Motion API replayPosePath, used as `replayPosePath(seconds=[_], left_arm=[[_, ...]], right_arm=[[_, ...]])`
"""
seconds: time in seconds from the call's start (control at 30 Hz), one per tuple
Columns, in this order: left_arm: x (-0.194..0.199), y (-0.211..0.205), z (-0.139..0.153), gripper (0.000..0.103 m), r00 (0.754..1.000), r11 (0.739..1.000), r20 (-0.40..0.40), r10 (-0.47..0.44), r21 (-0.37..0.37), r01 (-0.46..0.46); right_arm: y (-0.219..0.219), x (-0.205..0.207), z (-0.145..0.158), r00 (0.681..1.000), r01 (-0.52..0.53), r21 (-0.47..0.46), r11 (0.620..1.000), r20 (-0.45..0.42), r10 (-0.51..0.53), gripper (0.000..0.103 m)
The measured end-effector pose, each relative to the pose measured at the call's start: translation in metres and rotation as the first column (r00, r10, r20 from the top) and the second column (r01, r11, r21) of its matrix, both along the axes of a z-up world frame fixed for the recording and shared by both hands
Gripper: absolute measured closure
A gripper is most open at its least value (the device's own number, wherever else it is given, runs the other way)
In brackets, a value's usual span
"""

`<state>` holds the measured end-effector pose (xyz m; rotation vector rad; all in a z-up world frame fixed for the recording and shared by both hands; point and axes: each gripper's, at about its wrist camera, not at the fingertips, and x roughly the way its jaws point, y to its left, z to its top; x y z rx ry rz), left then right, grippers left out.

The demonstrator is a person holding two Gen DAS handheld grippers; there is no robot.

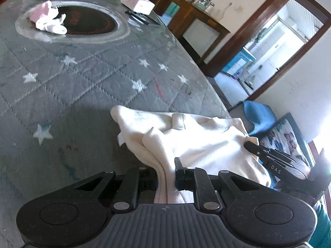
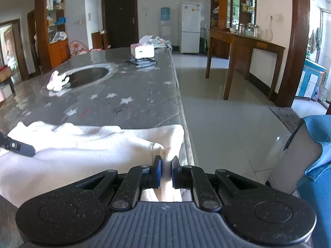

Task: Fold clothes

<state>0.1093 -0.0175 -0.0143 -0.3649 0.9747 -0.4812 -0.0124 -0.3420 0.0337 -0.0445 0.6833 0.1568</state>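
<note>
A cream-white garment (image 1: 198,142) lies bunched at the near edge of the grey star-patterned table (image 1: 86,78). My left gripper (image 1: 166,172) is shut on a thick fold of it, the cloth rising between the pads. My right gripper (image 1: 251,144) shows at the garment's right side in the left wrist view. In the right wrist view the same garment (image 2: 86,146) stretches leftward along the table's front, and my right gripper (image 2: 165,169) is shut on its corner at the table's right edge. A finger of the left gripper (image 2: 22,147) lies over the cloth at the far left.
A small pink-and-white garment (image 1: 49,20) sits by the dark round inset (image 1: 89,22) in the table (image 2: 132,99). A tissue box (image 2: 142,50) and a dark flat object (image 2: 142,62) lie farther back. A blue-draped chair (image 2: 310,155) stands right; a wooden side table (image 2: 244,49) is beyond.
</note>
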Motion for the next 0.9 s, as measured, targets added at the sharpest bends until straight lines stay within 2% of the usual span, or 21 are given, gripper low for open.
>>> replayPosePath(seconds=[0.1,0.17,0.5,0.53,0.63,0.7,0.83,0.9], left_arm=[[-0.004,0.003,0.0,0.088,1.0,1.0,-0.002,-0.015,0.001,0.015],[-0.005,0.004,0.0,0.088,1.0,1.0,-0.003,-0.016,0.002,0.016],[-0.009,0.01,0.004,0.082,1.0,0.999,0.014,-0.01,0.035,0.009],[-0.01,0.01,0.004,0.08,1.0,0.999,0.015,-0.008,0.038,0.007],[-0.012,0.014,0.008,0.062,0.999,0.998,0.032,0.011,0.054,-0.012],[-0.014,0.016,0.01,0.059,0.999,0.996,0.047,0.021,0.081,-0.025],[-0.016,0.02,0.012,0.051,0.997,0.992,0.069,0.043,0.117,-0.05],[-0.018,0.02,0.013,0.049,0.995,0.986,0.088,0.052,0.152,-0.065]], right_arm=[[-0.002,-0.008,0.0,1.0,0.003,0.008,1.0,-0.006,-0.003,0.092],[-0.003,-0.01,0.001,1.0,0.01,0.01,1.0,-0.003,-0.01,0.086],[0.002,-0.013,0.024,0.996,0.001,0.037,0.999,0.087,-0.004,0.084],[0.004,-0.011,0.022,0.996,-0.007,0.041,0.999,0.084,0.004,0.084],[0.013,-0.009,0.016,0.997,-0.032,0.052,0.998,0.067,0.028,0.082],[0.017,-0.007,0.011,0.998,-0.04,0.053,0.998,0.054,0.037,0.081],[0.023,-0.004,0.0,0.998,-0.053,0.041,0.998,0.023,0.052,0.069],[0.024,-0.004,-0.001,0.998,-0.059,0.029,0.998,0.02,0.058,0.069]])
